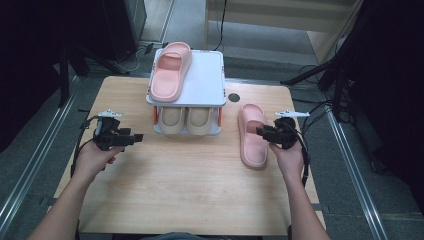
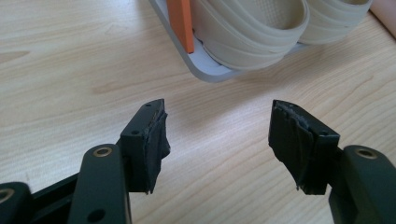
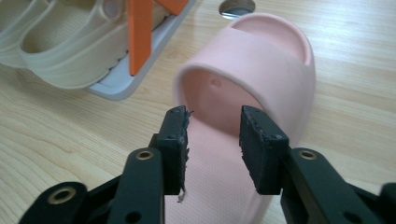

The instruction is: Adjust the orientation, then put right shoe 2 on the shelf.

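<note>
High view: a two-tier shoe rack (image 1: 210, 75) stands at the far middle of the wooden table (image 1: 175, 180). One pink slipper (image 1: 171, 71) lies on the left part of the rack's top shelf; a pair of beige slippers (image 1: 186, 120) sits side by side on the lower shelf. A second pink slipper (image 1: 252, 135) lies flat on the table just right of the rack, toe end away from the person. The right gripper (image 1: 261, 132) is at this slipper's right edge, jaw tips over its footbed. The left gripper (image 1: 136, 137) is held above bare table left of the rack, well apart from every slipper, pointing toward the rack.

Left gripper view: jaws wide apart — nothing between them except bare wood. Beyond them are the rack's grey base corner, an orange upright (image 2: 181, 23) and the beige slippers.

Right gripper view: jaws partly apart, above the footbed of the pink slipper on the table, just behind its strap opening — the pads press on nothing, so nothing is held.
</note>
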The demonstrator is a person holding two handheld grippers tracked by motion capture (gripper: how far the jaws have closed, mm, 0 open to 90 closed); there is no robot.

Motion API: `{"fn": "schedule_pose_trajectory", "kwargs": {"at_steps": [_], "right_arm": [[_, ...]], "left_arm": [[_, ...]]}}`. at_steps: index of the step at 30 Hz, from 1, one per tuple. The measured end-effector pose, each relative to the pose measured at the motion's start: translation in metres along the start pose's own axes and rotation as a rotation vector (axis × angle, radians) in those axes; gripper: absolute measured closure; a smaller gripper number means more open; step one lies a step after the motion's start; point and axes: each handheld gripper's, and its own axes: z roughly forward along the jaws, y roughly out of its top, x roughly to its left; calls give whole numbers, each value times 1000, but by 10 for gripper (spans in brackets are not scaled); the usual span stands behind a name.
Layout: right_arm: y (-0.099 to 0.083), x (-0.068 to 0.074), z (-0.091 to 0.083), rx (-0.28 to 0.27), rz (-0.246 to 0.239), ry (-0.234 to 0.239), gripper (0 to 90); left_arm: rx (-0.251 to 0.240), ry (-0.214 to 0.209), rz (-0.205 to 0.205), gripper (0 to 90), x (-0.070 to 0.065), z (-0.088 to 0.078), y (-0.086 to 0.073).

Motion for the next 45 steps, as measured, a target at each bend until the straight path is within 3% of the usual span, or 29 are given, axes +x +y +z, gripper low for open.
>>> {"fn": "schedule_pose_trajectory", "kwargs": {"at_steps": [5,10,15,30,38,45], "right_arm": [[-9,-9,-3,16,15,-25,590],[-20,-18,1,35,33,-44,539],[-24,-23,7,50,53,-41,521],[-15,-30,26,53,71,-54,520],[-10,-31,38,69,64,-76,521],[-7,-35,46,61,75,-94,528]], "left_arm": [[11,6,7,382,-3,6,6],[-18,-21,-18,371,-3,10,9],[10,-17,5,365,-5,15,11],[37,0,16,370,-4,5,-2],[24,16,-17,369,1,-4,-10],[28,27,-12,368,1,-6,-14]]}}
